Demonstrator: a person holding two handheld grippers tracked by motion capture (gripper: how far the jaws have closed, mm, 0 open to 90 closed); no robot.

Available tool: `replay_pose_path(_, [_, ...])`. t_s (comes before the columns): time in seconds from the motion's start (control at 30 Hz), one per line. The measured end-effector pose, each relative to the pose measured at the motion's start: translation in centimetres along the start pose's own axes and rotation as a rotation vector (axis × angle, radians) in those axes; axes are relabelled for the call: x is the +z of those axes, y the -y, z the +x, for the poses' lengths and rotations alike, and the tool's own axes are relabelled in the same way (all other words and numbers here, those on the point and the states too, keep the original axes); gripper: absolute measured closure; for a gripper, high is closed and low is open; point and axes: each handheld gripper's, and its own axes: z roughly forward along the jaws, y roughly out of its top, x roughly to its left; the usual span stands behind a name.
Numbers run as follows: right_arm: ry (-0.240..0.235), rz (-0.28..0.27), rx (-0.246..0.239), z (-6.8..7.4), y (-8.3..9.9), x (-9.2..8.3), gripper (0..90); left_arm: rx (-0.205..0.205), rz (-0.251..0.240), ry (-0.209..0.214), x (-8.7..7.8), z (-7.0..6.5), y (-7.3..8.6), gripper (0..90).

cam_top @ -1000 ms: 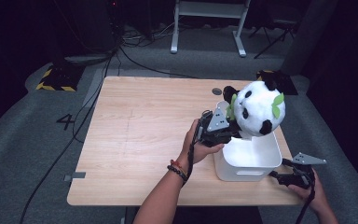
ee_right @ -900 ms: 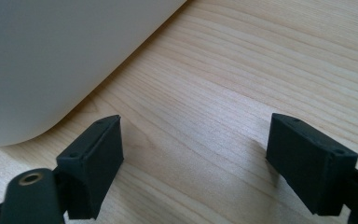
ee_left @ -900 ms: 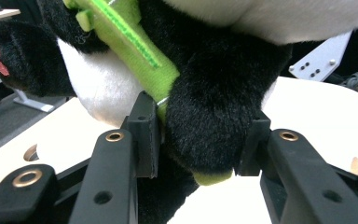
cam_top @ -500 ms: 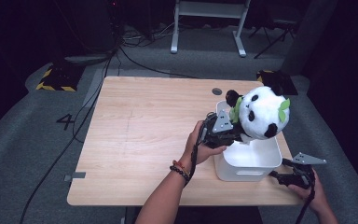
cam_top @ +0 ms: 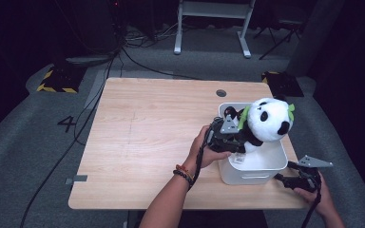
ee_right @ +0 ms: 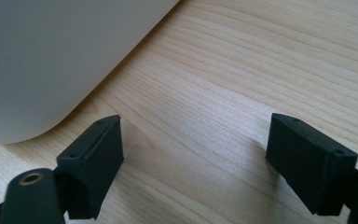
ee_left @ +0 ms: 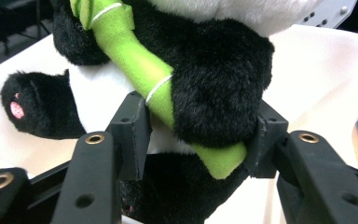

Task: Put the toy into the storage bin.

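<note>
A black and white plush panda (cam_top: 268, 120) with a green bamboo stalk (ee_left: 154, 88) sits low in the white bin (cam_top: 261, 167) at the table's right. My left gripper (cam_top: 240, 137) reaches in from the bin's left rim and is shut on the panda's body (ee_left: 205, 100), its jaws pressing the plush from both sides. Beside the bin's near right corner, my right gripper (cam_top: 285, 179) rests low over the table. In the right gripper view its jaws stand wide apart, open (ee_right: 193, 163), with bare wood between them and the bin wall (ee_right: 51, 60) to the left.
The wooden table (cam_top: 142, 137) has wide bare room to the left of the bin. A round cable hole (cam_top: 221, 93) lies behind the bin. The table's right edge runs close to my right gripper. Cables and a stand sit on the floor beyond.
My left gripper has carried the panda to the right and down, from above the bin's left rim into the bin. The right gripper has stayed put.
</note>
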Motion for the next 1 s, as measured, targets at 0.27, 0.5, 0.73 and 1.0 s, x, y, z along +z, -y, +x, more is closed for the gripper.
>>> replay_pose_path(0.27, [0.003,0.0,-0.004,-0.05,-0.01,0.01,18.6,-0.062,-0.054,-0.03,-1.01,0.59,-0.22,30.1])
replay_pose_path(0.5, [0.001,0.002,-0.005,-0.07,-0.02,-0.01,18.6,-0.072,-0.029,-0.057,-0.87,0.82,-0.22,26.3])
replay_pose_path(0.73, [0.002,0.002,-0.006,-0.07,-0.01,-0.01,18.7,-0.065,-0.011,-0.079,-0.69,0.81,-0.62,23.5])
replay_pose_path(1.0, [0.002,0.002,-0.005,-0.07,-0.01,-0.01,18.7,-0.07,0.002,-0.085,-0.57,1.01,-0.77,20.3])
